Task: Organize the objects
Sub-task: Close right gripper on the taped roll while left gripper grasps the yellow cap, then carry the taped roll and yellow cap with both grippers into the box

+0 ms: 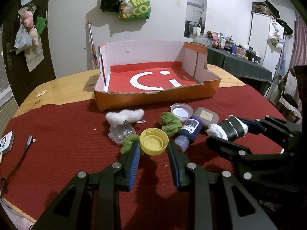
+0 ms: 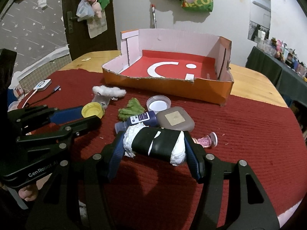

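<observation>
Meanwhile, both grippers are loaded, and the orange cardboard box (image 1: 157, 94) at twelve o'clock stands empty.

The left gripper (image 1: 154, 147) pinches the yellow cap (image 1: 154, 140) by its rim; the right gripper (image 2: 153, 149) clamps the black-taped white roll (image 2: 155, 145) endwise, pads on its two ends. Both loads sit low over the red cloth (image 1: 57, 134), probably gripped for carrying to the box. The blue bottle (image 2: 137, 119) and grey case (image 2: 174, 118), around eleven and one o'clock of the roll, wait.

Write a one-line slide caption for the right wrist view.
Right gripper clamps a taped white roll; left gripper holds a yellow cap; orange box behind.
</observation>
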The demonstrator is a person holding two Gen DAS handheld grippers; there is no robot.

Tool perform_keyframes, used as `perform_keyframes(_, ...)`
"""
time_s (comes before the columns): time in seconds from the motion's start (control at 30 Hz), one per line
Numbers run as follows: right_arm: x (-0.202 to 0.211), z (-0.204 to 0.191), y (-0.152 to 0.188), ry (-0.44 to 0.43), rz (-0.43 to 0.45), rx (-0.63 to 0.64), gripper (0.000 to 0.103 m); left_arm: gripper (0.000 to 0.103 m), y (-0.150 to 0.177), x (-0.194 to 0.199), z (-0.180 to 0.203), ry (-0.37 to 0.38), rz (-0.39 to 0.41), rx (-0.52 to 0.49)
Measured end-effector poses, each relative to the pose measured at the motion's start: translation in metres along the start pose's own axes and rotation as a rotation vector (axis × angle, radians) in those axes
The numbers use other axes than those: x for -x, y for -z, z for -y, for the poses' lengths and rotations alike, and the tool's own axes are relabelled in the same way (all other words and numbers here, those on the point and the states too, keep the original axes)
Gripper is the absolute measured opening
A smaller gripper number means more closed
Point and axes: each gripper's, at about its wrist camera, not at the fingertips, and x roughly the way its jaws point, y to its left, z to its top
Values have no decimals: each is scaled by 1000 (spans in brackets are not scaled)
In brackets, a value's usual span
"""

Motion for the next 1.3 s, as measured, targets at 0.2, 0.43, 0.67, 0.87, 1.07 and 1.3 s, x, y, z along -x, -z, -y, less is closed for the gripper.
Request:
perform_keyframes(0.2, 0, 2, -7, -4, 9, -1, 57, 31, -9, -1, -2, -6, 10, -1)
perform_keyframes(0.43, -3, 3, -18, -11, 18, 6, 57, 31, -22, -3, -3, -17, 23, -7)
perform_keyframes(0.67, -8, 9, -30, -28, 22, -5, 57, 31, -35, -8, -8, -24, 31, -2)
perform_keyframes(0.87, -12, 15, -49, -33, 35, 3, 57, 31, -53, -14, -15, -50, 28, -6)
perform_keyframes(1.07, -20, 25, -71, -47, 34, -10, 57, 31, -68, -25, -20, -59, 14, -8)
perform_keyframes(1.3, -37, 32, -88, -43, 13, -3, 57, 31, -83, -43, -24, -52, -17, -11)
